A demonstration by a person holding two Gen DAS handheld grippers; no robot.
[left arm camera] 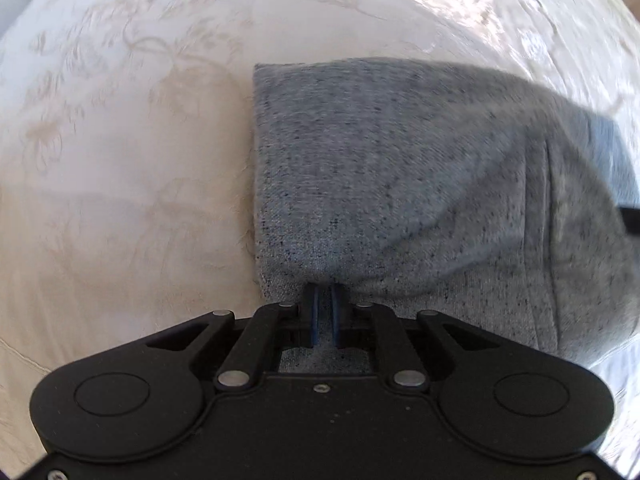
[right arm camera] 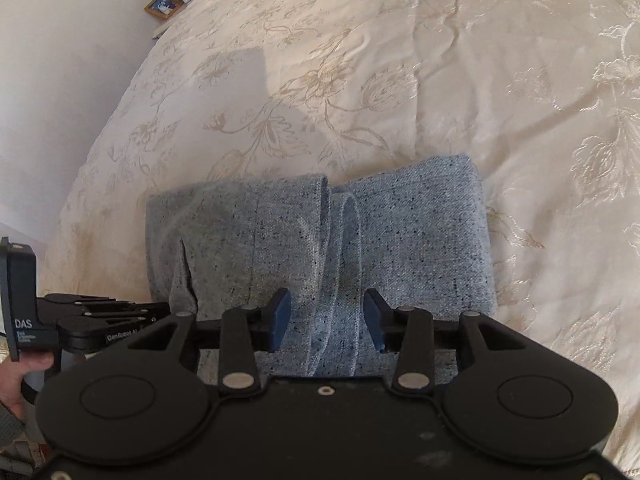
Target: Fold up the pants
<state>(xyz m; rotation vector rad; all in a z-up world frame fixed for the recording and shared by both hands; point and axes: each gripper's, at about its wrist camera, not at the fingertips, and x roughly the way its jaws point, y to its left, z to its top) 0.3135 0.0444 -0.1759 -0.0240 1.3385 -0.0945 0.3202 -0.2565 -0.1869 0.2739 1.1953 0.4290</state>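
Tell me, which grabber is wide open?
The right gripper. Its blue fingers stand far apart over the folded grey pants, while the left gripper has its fingers almost together, pinching the cloth.

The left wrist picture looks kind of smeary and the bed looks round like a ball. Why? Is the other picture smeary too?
Left wrist view: the grey pants and bedspread are streaked by motion blur, the top right corner glares white, and the fisheye lens bends the bed into a dome. Right wrist view: sharper, the pants' speckles show clearly, a soft shadow lies on the bedspread, with the same bending at the edges.
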